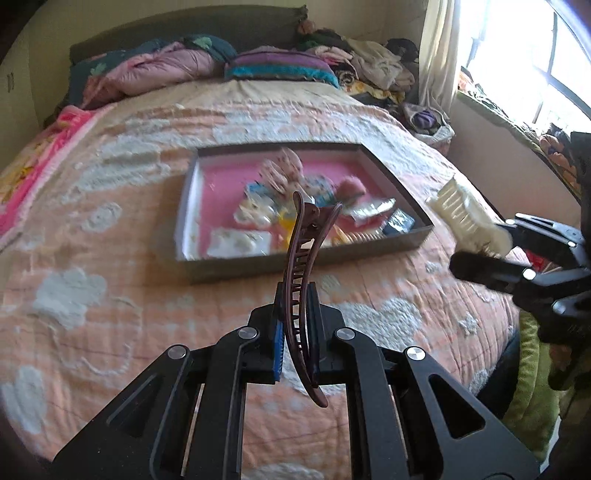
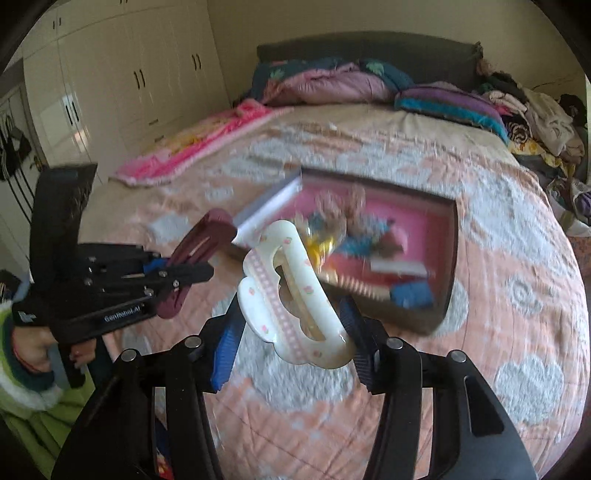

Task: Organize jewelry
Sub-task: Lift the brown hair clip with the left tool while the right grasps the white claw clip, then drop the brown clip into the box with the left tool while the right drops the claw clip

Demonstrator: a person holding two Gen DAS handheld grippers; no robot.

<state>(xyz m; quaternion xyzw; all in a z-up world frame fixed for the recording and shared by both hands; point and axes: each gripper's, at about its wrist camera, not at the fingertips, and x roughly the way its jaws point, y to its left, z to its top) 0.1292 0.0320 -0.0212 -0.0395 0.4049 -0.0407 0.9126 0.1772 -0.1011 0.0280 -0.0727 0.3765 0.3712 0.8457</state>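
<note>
On the bed [image 1: 110, 258], over a peach quilt patterned with white clouds, lies a shallow grey box [image 1: 229, 269] with a pink lining, and inside it sits a blurred heap of hair accessories and small packets [image 1: 295, 206] that cannot be told apart. Above the near edge of the box, the left gripper [image 1: 295, 310] has its fingers [image 1: 316, 306] pressed nearly together on a long brown hair clip [image 1: 301, 280], which stands almost upright between them, its hinged end toward the box and its curved tail hanging below the fingers. To the right of the box, the right gripper [image 2: 291, 325] holds a cream claw clip [image 2: 291, 295] with small pink flowers; its fingers [image 2: 229, 343] stand about half open, one pad against each side of the clip, which is lifted clear of the quilt. From the right wrist view a hand [image 2: 33, 354] in a green sleeve with a white fluffy cuff grips the handle of the left gripper. Folded blankets and clothes are piled along the headboard [image 1: 184, 33], and cream wardrobe doors [image 2: 129, 74] line the wall beside the bed
</note>
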